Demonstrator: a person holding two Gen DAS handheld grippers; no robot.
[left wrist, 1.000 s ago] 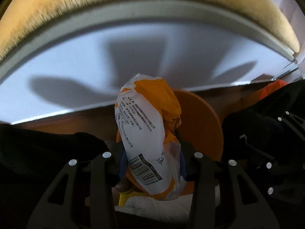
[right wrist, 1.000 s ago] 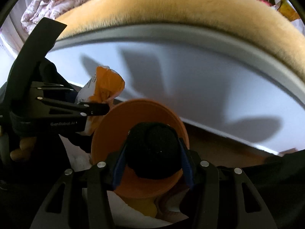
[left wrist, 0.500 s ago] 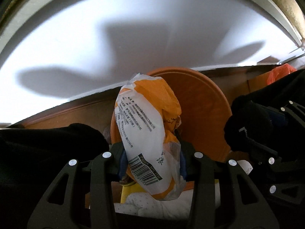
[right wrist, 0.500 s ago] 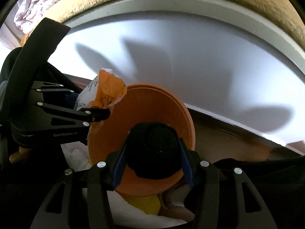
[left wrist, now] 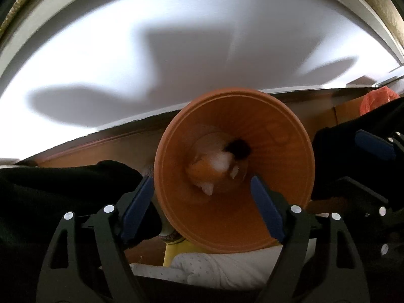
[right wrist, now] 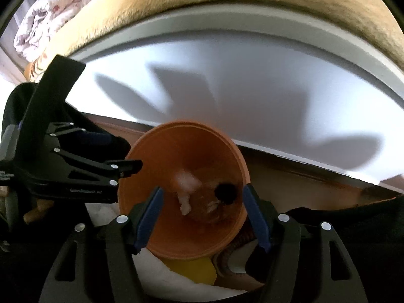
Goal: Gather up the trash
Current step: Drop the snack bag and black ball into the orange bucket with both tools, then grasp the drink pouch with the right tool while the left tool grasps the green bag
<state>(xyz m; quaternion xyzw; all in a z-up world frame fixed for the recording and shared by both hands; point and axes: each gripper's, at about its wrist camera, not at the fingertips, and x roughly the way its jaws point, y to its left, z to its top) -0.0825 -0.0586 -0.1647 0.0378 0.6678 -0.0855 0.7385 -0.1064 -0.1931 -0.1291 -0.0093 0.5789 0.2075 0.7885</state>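
Observation:
An orange waste bin [left wrist: 277, 151] stands on the floor right under both grippers, its mouth facing up. Deep inside it an orange-and-white snack wrapper [left wrist: 209, 169] shows as a blur beside a round black object [left wrist: 238, 149]. My left gripper [left wrist: 202, 207] hangs over the bin's near rim, jaws opening, with nothing between its blue pads. In the right wrist view the bin [right wrist: 156, 166] holds the wrapper [right wrist: 185, 184] and the black object [right wrist: 226, 193]. My right gripper [right wrist: 203, 217] is above them, jaws opening and holding nothing. The left gripper [right wrist: 121, 168] shows at the bin's left edge.
A white bed-frame panel [right wrist: 252, 96] runs behind the bin, with a tan fuzzy blanket [right wrist: 227, 5] and a floral quilt [right wrist: 45, 12] on top. A yellow item [right wrist: 194, 270] and white cloth [left wrist: 227, 267] lie by the bin's base on the wooden floor. An orange bag [left wrist: 376, 101] sits at far right.
Both grippers have opened. The wrapper left the left gripper and the black object left the right gripper; both have dropped into the orange bin.

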